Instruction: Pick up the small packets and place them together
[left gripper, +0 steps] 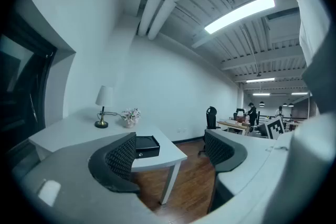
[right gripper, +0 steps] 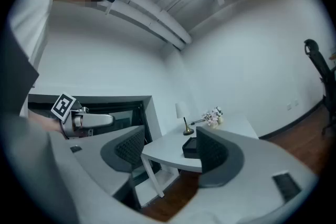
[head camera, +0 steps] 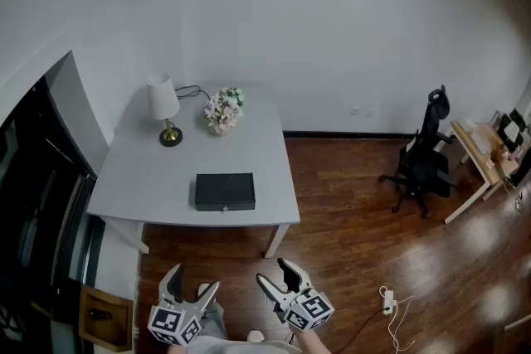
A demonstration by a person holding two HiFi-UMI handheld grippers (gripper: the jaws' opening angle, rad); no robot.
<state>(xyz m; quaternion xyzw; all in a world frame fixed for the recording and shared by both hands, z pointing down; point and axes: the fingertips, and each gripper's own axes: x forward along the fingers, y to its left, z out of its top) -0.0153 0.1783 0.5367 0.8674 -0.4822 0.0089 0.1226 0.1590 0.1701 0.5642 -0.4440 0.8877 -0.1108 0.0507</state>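
Note:
No small packets show in any view. A shut black box (head camera: 224, 191) lies near the front edge of a grey table (head camera: 149, 178); it also shows as the black box (left gripper: 147, 146) and the black box (right gripper: 189, 147) between the jaws of each gripper view. My left gripper (head camera: 193, 278) and right gripper (head camera: 272, 271) hover side by side over the wooden floor, well short of the table. Both are open with nothing between their fingers. The left gripper (left gripper: 170, 157) and the right gripper (right gripper: 170, 152) both point level toward the table.
A white lamp (head camera: 164, 108) and a bunch of flowers (head camera: 224, 109) stand at the table's back. A black office chair (head camera: 423, 153) and a wooden desk (head camera: 477, 149) are at the right. A power strip (head camera: 387, 301) lies on the floor; a wooden box (head camera: 106, 317) sits low left.

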